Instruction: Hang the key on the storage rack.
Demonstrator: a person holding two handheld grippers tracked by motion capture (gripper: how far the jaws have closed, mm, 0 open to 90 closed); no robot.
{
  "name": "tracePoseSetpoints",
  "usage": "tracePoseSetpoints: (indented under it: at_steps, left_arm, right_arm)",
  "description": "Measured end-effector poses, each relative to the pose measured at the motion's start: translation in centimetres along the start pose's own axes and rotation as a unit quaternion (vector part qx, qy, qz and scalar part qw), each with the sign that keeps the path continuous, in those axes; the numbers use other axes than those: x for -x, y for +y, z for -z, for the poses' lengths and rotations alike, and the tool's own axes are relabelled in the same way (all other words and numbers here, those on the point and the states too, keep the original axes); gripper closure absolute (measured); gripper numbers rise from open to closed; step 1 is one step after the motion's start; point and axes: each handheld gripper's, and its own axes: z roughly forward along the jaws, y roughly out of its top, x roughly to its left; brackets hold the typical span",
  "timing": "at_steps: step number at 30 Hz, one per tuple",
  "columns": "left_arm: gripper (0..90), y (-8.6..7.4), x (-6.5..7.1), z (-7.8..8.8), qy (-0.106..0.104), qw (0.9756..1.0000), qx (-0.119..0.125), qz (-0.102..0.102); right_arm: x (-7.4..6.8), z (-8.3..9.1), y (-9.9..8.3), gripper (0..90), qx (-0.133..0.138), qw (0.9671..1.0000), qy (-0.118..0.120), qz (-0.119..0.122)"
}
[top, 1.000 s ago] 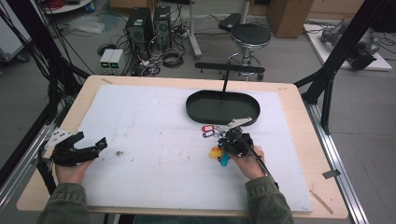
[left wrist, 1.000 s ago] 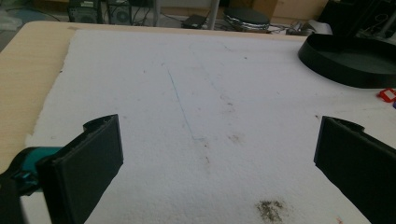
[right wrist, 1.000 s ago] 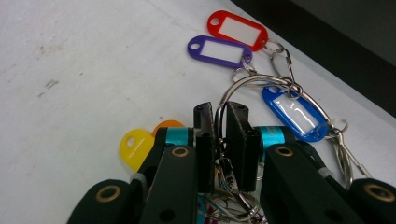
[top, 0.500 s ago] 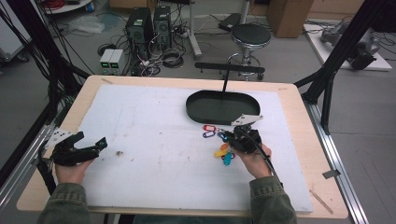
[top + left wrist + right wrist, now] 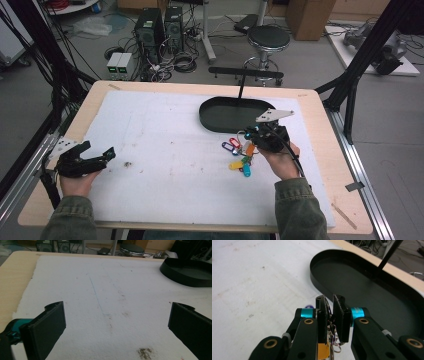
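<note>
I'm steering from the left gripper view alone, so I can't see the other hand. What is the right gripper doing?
Observer: The right gripper has its jaws shut on the metal rings of a bunch of coloured plastic key tags.
Operator: Where is the bunch?
Observer: Beside the black oval tray, on its near side, above the white foam mat.
Operator: Anything in that tray?
Observer: No, its floor is bare.

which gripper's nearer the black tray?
Right. The right gripper, shut on the key tags, sits just beside the black tray's near rim; the left gripper rests far across the table, open.
</note>
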Motion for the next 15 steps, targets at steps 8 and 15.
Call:
tracePoseSetpoints:
  at_steps: [8,15]
  left_arm:
    - [1.7,0.0,0.0,0.0,0.000,1.0000,-0.001,0.000]
    - [1.7,0.0,0.0,0.0,0.000,1.0000,-0.003,-0.002]
  right_arm:
    - [0.6,0.9,1.3,82.1,0.014,0.9999,0.004,-0.001]
    - [1.2,1.2,2.7,82.0,0.022,0.9997,0.008,0.002]
